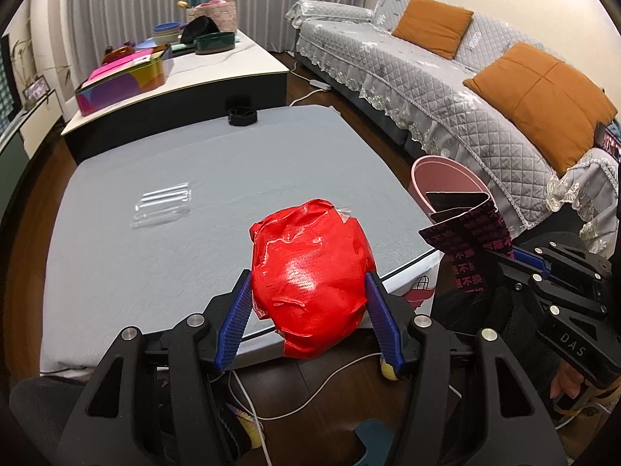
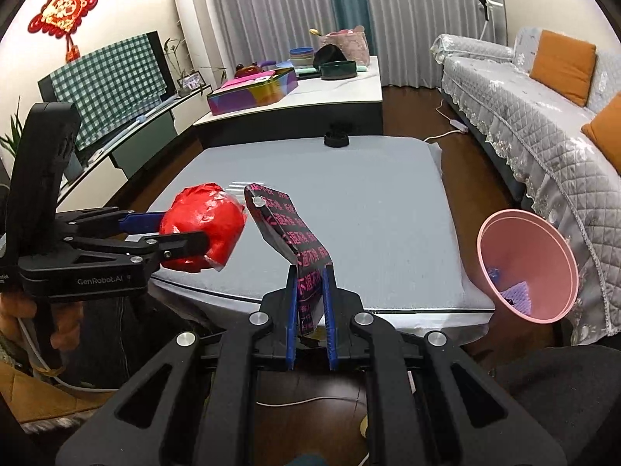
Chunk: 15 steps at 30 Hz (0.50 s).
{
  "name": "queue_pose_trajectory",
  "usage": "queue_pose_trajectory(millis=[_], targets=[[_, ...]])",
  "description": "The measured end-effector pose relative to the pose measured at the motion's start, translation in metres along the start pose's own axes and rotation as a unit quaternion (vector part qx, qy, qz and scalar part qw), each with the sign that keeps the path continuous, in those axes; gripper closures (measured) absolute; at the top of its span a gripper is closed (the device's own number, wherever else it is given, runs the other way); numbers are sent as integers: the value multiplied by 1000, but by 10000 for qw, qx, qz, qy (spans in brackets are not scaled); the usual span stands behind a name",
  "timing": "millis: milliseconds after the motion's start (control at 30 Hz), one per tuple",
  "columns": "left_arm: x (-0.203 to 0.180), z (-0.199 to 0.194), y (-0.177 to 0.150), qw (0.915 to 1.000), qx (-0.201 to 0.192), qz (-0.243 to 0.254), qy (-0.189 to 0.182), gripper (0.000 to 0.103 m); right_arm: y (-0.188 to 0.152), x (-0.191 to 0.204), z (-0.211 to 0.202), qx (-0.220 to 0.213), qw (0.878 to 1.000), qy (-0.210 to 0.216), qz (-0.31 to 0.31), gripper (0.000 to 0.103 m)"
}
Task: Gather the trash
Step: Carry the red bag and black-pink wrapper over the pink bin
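Nearest the grey table (image 1: 163,256), at its front edge, the left gripper (image 1: 308,295) is clamping a red taped ball (image 1: 310,272) between its blue pads, jaws spread wide around it. Just right of it, the right gripper (image 2: 310,291) is pinching a black wrapper with pink print (image 2: 289,240) in narrow jaws. Beyond the table's right edge, a pink bin (image 2: 500,248) is sitting on the floor. A clear plastic package (image 1: 163,204) is lying farther out on the table, and a black ring (image 1: 242,115) at its far edge.
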<state>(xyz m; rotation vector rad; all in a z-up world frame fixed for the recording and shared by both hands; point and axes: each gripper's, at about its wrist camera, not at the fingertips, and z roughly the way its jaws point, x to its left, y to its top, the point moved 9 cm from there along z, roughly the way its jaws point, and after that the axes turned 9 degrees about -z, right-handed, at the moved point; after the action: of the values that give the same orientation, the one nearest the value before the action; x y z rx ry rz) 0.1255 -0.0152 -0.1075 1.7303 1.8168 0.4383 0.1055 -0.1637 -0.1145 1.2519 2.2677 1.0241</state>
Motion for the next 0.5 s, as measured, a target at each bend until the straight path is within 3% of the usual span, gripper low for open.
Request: queue_pose_trajectory(millis=[200, 500], targets=[[-22, 20, 18, 9998, 123, 175, -10, 47, 5, -35, 0, -114, 9994, -144, 301, 91], [-89, 60, 54, 9971, 217, 697, -196, 47, 17, -125, -7, -301, 9930, -591, 974, 91]])
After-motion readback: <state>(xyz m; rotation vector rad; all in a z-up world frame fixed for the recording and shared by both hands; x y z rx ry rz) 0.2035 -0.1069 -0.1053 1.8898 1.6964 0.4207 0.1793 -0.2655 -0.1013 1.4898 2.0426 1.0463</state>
